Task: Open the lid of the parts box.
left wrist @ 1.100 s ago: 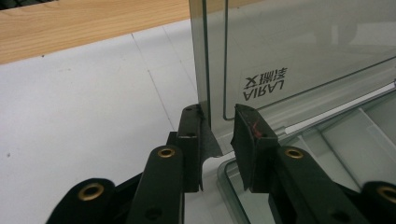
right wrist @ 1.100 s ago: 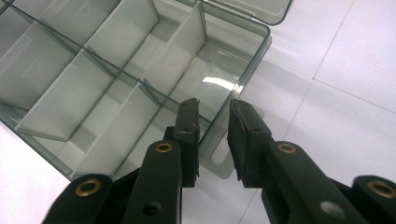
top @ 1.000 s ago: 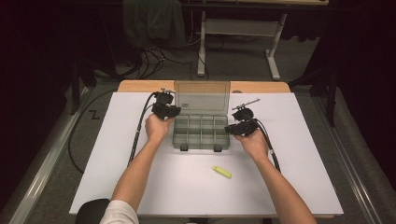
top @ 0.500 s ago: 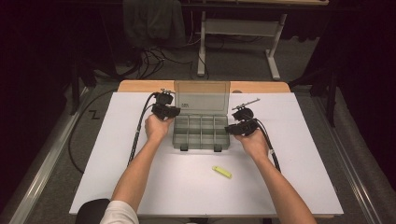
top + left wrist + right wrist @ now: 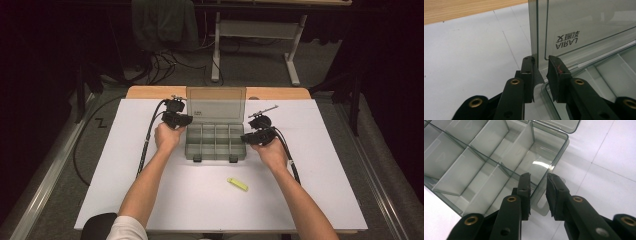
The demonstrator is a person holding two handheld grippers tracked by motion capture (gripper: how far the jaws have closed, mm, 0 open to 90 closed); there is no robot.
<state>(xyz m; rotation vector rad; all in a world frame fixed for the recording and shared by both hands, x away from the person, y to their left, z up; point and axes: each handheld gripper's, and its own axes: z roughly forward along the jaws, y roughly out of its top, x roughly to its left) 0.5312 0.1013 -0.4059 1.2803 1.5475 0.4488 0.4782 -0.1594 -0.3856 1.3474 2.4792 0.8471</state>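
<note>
A clear grey organiser box with several empty compartments sits mid-table, its lid standing upright at the back. My left gripper is at the box's back left corner. In the left gripper view it is shut on the left edge of the lid, one jaw on each side. My right gripper is at the box's right side. In the right gripper view it straddles the box's end wall, one jaw inside the end compartment and one outside, closed on the wall.
A small yellow piece lies on the white table cover in front of the box, between my forearms. A wooden table edge runs behind the lid. Cables trail off the left side to the floor.
</note>
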